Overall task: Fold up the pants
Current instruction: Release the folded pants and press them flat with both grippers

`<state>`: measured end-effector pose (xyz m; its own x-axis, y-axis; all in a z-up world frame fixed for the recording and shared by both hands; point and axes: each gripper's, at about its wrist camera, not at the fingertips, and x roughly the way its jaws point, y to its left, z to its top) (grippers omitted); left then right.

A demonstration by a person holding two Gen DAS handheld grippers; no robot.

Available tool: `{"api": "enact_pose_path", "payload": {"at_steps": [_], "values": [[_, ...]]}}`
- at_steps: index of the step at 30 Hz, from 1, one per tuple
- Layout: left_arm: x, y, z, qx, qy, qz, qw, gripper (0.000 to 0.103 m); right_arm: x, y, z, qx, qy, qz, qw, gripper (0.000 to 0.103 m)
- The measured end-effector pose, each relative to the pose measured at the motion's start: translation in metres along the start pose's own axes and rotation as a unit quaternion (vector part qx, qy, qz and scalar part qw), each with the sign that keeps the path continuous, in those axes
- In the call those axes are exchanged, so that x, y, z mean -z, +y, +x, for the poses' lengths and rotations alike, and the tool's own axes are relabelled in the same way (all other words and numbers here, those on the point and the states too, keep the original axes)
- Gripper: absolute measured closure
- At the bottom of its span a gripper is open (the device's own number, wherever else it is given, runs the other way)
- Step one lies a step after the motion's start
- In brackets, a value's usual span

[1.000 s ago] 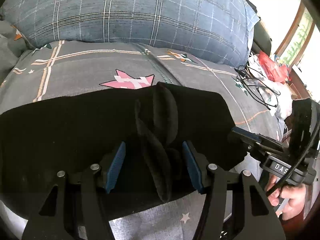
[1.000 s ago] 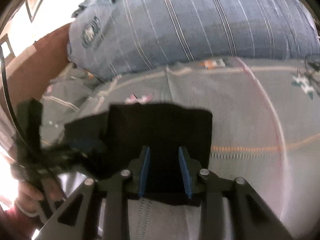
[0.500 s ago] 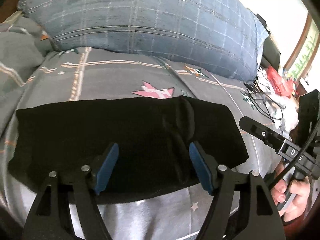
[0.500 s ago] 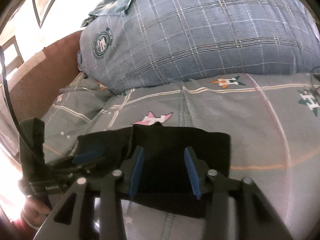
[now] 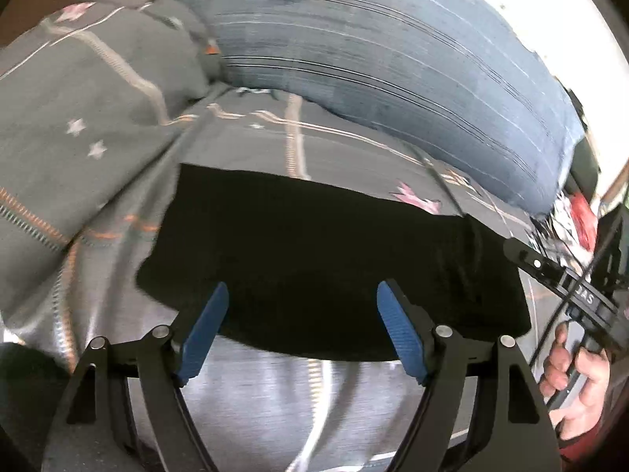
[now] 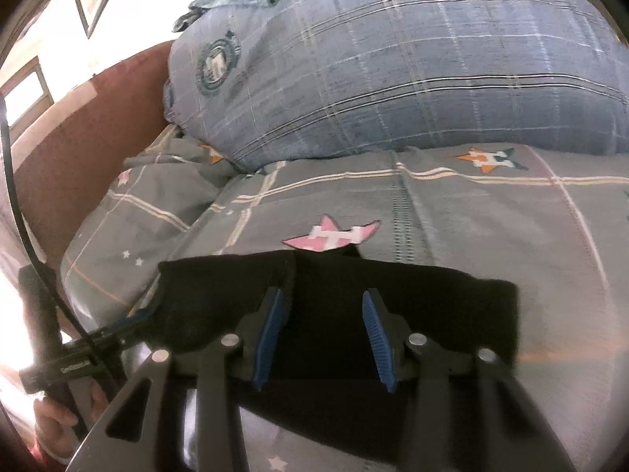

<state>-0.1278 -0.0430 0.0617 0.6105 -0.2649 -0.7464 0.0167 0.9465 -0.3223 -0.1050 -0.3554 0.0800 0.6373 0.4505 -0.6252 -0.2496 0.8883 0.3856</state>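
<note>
The black pants [image 5: 326, 259] lie folded into a flat, dark rectangular pad on the grey star-print bedspread [image 5: 98, 126], in front of the blue plaid pillow [image 6: 393, 67]. The left gripper [image 5: 302, 330] has just been opening; its jaws stand wide with nothing pinched. The right gripper [image 6: 322, 334] is partly spread, its pads clear of the cloth.

You're looking at plain black pants [image 6: 412, 306], no pattern at all, sitting on a grey bedspread [image 6: 491, 228] that's showing thin cream and orange check lines, tiny white stars and bigger pink, orange and teal star patches. The big pillow [image 6: 393, 70] behind is wearing faded denim-blue plaid with white and dark stripes plus a round teal-green crest. Your gripper pads [image 5: 204, 328] are showing bright blue on black frames.
</note>
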Motion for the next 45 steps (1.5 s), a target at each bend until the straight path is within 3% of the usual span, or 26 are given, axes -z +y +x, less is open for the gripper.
{"api": "enact_pose_path", "payload": {"at_steps": [15,22,25,32,40,45], "values": [[0.005,0.024,0.002,0.000,-0.003,-0.048,0.9988,0.025,-0.015,0.067,0.040,-0.039,0.032,-0.091,0.995,0.054],[0.015,0.050,0.007,0.027,0.006,-0.123,0.9920,0.019,-0.022,0.103,0.066,-0.057,0.051,-0.143,0.987,0.047],[0.020,0.056,0.010,0.022,0.013,-0.137,0.9902,0.019,-0.025,0.117,0.083,-0.068,0.065,-0.161,0.982,0.044],[0.016,0.059,0.014,0.019,0.006,-0.151,0.9883,0.019,-0.034,0.145,0.126,-0.099,0.107,-0.206,0.968,0.040],[0.012,0.054,0.023,0.005,0.002,-0.134,0.9910,0.017,-0.045,0.186,0.171,-0.126,0.158,-0.296,0.934,0.037],[0.012,0.053,0.024,-0.002,0.002,-0.127,0.9919,0.017,-0.040,0.200,0.187,-0.142,0.171,-0.307,0.925,0.037]]}}
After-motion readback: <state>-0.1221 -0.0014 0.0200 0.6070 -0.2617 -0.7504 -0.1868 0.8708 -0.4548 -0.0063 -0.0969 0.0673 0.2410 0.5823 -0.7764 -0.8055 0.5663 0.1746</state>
